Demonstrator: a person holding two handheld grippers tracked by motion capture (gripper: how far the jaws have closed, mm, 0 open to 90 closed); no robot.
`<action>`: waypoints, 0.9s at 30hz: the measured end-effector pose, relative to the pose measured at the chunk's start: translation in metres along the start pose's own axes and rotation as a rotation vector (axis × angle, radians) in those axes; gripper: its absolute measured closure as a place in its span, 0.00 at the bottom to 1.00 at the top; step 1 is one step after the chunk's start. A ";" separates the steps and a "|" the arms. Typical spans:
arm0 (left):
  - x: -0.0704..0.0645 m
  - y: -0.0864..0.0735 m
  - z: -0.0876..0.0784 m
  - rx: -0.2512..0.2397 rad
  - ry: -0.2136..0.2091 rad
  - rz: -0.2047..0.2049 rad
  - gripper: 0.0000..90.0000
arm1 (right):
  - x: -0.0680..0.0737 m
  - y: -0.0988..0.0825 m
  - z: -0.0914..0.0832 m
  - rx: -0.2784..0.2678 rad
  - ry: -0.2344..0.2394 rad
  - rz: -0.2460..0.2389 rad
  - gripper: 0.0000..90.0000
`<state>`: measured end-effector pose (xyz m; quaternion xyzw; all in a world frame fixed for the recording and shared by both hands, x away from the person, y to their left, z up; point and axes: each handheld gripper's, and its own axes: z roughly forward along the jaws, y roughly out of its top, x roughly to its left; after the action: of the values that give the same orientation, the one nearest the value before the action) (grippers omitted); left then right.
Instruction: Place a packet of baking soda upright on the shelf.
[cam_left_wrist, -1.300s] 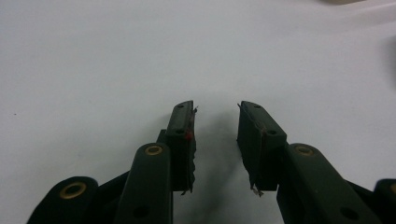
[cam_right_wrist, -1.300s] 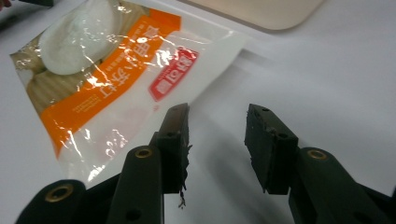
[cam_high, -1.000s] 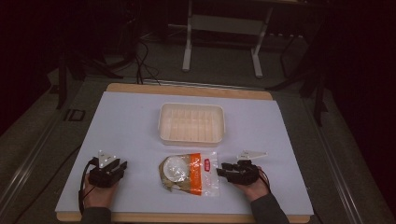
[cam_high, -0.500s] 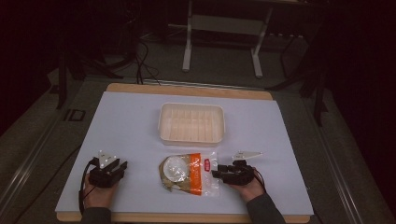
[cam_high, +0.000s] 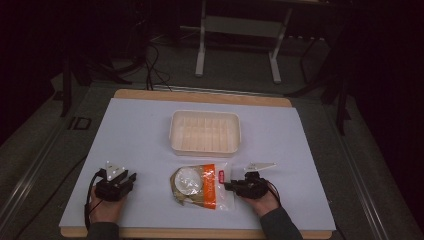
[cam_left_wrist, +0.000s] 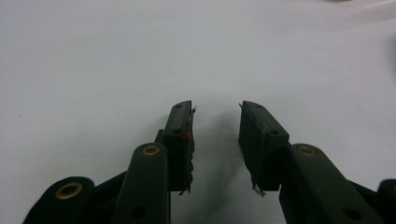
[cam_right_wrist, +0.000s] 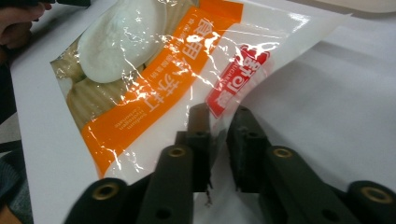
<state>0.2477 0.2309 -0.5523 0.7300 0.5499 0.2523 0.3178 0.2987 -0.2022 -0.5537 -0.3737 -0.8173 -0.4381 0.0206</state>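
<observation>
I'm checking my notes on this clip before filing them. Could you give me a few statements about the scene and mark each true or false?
1. The right claw has an edge of the snack bag between its jaws. True; its jaws have just been closing on that edge.
2. The left claw grips the bag too. False: nothing lies between its jaws, and it sits apart from the bag on the white table cover.
3. The plastic tray lies beyond the bag, farther from the person. True.
4. The bag sits inside the tray. False: it lies flat on the cover, in front of the tray.
5. The bag carries an orange band. True.
</observation>
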 end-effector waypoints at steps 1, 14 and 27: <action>0.000 0.000 0.000 0.000 0.000 0.000 0.72 | 0.001 0.000 0.000 0.000 -0.004 0.000 0.93; 0.000 0.000 0.000 -0.001 0.003 0.002 0.72 | 0.006 0.005 -0.004 -0.008 -0.017 0.053 1.00; -0.001 0.000 0.000 -0.002 0.006 0.006 0.72 | 0.015 0.021 -0.016 -0.050 0.003 0.075 1.00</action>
<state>0.2474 0.2300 -0.5526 0.7306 0.5485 0.2557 0.3161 0.2965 -0.1979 -0.5239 -0.4036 -0.7916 -0.4578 0.0289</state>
